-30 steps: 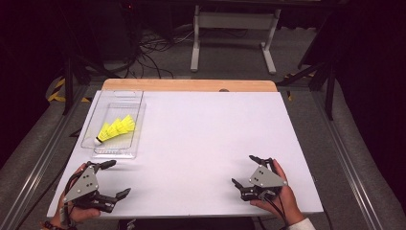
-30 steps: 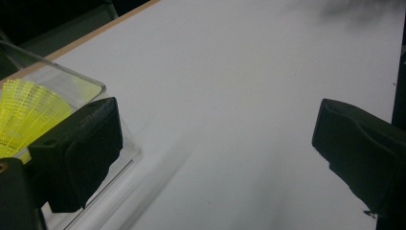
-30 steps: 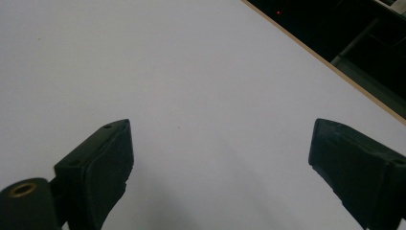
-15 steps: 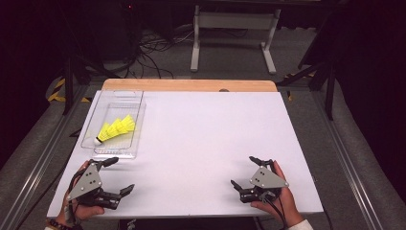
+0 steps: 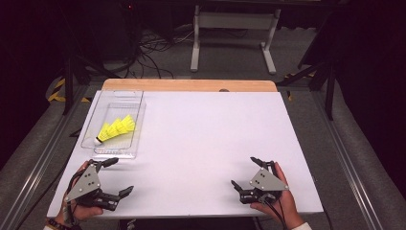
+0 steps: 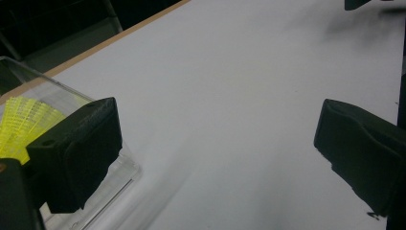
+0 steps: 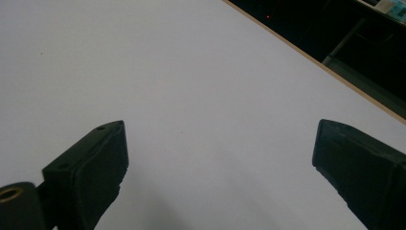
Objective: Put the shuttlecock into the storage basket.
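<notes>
Yellow shuttlecocks (image 5: 117, 128) lie nested in a clear plastic tray (image 5: 137, 125) at the table's left side. My left gripper (image 5: 118, 176) is held near the front left corner, just in front of the tray, open and holding nothing. In the left gripper view its jaws stand wide apart (image 6: 215, 143), with the tray's corner (image 6: 122, 175) and yellow shuttlecock feathers (image 6: 24, 120) beside the left jaw. My right gripper (image 5: 245, 172) rests near the front right edge, open over bare table. Its jaws (image 7: 220, 158) have nothing between them.
The white tabletop (image 5: 206, 129) has a wooden strip (image 5: 191, 85) along its far edge. Beyond it are a metal stand's legs (image 5: 232, 43) and cables on the floor. Metal rails run along both sides of the table.
My left gripper has edged slightly forward towards the tray. The right gripper has barely moved.
</notes>
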`<state>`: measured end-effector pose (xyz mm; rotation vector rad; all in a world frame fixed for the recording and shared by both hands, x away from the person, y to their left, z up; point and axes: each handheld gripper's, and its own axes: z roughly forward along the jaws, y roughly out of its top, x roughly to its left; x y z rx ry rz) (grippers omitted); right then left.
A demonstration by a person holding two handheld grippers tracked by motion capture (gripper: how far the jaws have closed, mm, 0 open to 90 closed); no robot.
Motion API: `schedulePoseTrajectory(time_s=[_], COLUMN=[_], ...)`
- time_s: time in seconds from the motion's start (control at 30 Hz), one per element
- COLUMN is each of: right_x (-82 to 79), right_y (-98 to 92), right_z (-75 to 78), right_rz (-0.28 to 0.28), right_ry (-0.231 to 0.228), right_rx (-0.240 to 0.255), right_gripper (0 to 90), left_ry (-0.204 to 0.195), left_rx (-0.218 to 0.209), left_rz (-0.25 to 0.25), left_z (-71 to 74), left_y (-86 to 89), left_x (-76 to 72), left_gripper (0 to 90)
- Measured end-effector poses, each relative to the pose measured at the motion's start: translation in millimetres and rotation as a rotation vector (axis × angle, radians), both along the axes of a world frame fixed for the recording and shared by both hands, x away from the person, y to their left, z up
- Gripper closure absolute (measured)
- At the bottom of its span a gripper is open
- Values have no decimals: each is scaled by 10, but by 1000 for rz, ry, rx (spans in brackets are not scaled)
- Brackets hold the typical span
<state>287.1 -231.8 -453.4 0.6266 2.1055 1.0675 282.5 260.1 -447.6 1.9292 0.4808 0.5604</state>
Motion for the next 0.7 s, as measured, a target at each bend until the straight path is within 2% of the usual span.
schedulePoseTrajectory(time_s=[0.43, 0.7], right_x=[18, 28], right_y=[-11, 4], right_z=[-22, -39], right_rz=[-4, -6], right_ry=[8, 15], right_rx=[5, -10], right_gripper=[67, 67], left_ry=[10, 15], left_rx=[13, 25], left_rz=[4, 6], left_z=[-21, -28], left_y=[-9, -4], left_x=[9, 25], left_gripper=[37, 37])
